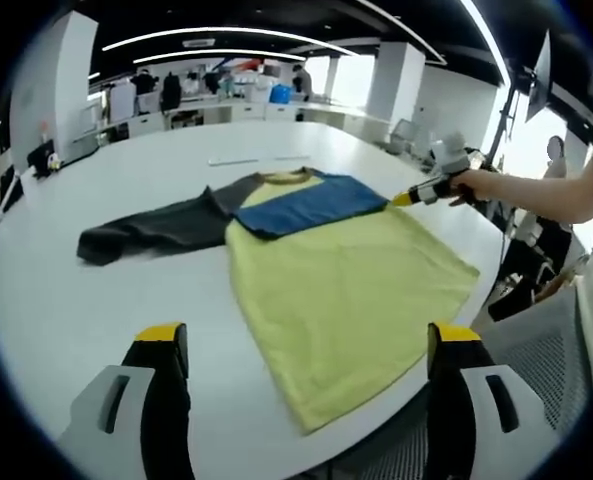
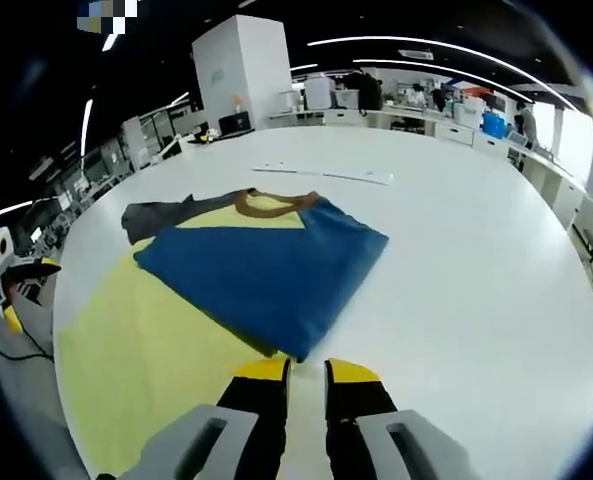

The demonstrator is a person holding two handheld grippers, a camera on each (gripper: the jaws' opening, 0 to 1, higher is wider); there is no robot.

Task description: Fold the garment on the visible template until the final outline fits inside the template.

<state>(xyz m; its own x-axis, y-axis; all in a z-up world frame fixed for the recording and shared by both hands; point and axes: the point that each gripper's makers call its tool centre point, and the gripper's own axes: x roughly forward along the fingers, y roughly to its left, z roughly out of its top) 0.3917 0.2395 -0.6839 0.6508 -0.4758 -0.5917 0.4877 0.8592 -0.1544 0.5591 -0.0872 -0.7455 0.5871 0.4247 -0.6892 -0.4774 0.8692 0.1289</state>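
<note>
A yellow T-shirt (image 1: 346, 300) lies flat on the white table (image 1: 66, 320). Its blue sleeve (image 1: 311, 205) is folded across the chest below the brown collar (image 1: 286, 177), and its dark grey sleeve (image 1: 151, 232) stretches out to the left. My left gripper (image 1: 308, 340) is open and wide, near the shirt's hem, holding nothing. A hand holds my right gripper (image 1: 401, 199) with its tips at the blue sleeve's outer corner. In the right gripper view the blue sleeve (image 2: 266, 265) ends just ahead of my right gripper (image 2: 307, 368); a narrow gap between the jaws shows bare table. The left gripper (image 2: 24, 292) shows at the left edge.
A thin white strip (image 2: 326, 172) lies on the table beyond the collar. The shirt's hem reaches close to the table's near edge (image 1: 396, 410). A grey mesh chair (image 1: 546, 350) stands by that edge. Desks and people fill the far office.
</note>
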